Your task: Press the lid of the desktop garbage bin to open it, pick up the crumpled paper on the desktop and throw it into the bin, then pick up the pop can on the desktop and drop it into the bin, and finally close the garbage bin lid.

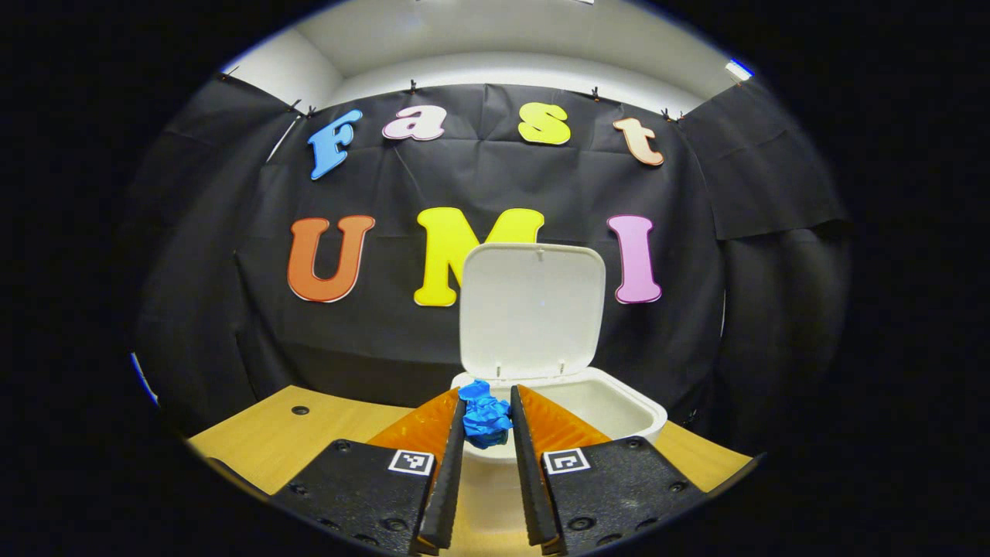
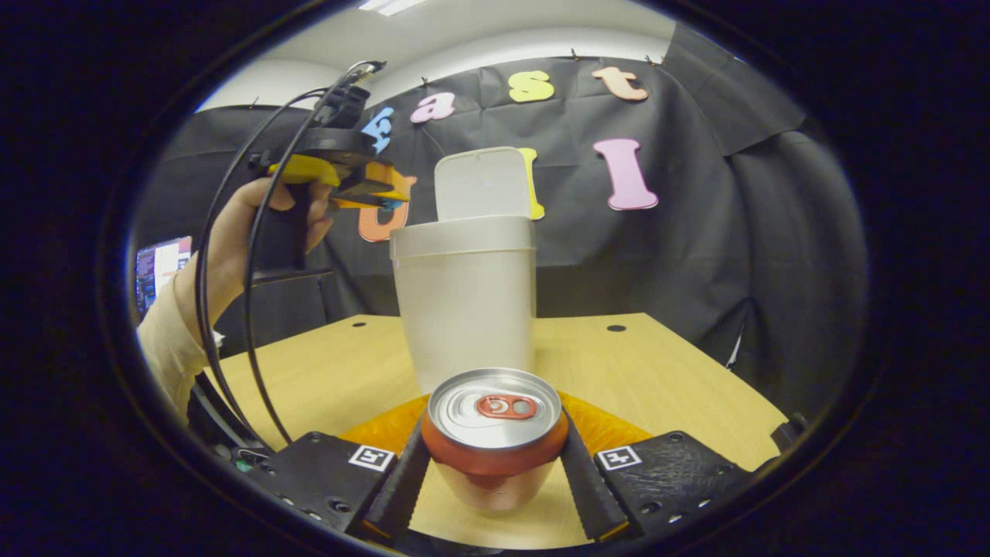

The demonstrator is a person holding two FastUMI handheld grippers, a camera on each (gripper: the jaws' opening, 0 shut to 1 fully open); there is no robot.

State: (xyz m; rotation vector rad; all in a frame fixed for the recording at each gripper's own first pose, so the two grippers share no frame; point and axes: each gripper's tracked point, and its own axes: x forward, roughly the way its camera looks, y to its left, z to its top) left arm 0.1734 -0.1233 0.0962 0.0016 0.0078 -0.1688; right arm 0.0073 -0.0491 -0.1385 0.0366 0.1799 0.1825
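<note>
A tall white plastic bin [image 2: 464, 302] stands with its hinged lid [image 1: 532, 309] upright; its visible interior looks bare. The left gripper [image 1: 487, 422] clamps a crumpled blue paper ball [image 1: 484, 414] just before the rim. The right gripper [image 2: 495, 456] grips an upright red pop can [image 2: 495, 437] on the wooden table [image 2: 657, 371].

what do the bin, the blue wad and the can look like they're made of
Bin: likely white plastic, smooth matte moulded walls.
Blue wad: crumpled paper or thin film, sharp creases, slight sheen.
Can: metal, probably aluminium, brushed silver top with pull tab.
</note>
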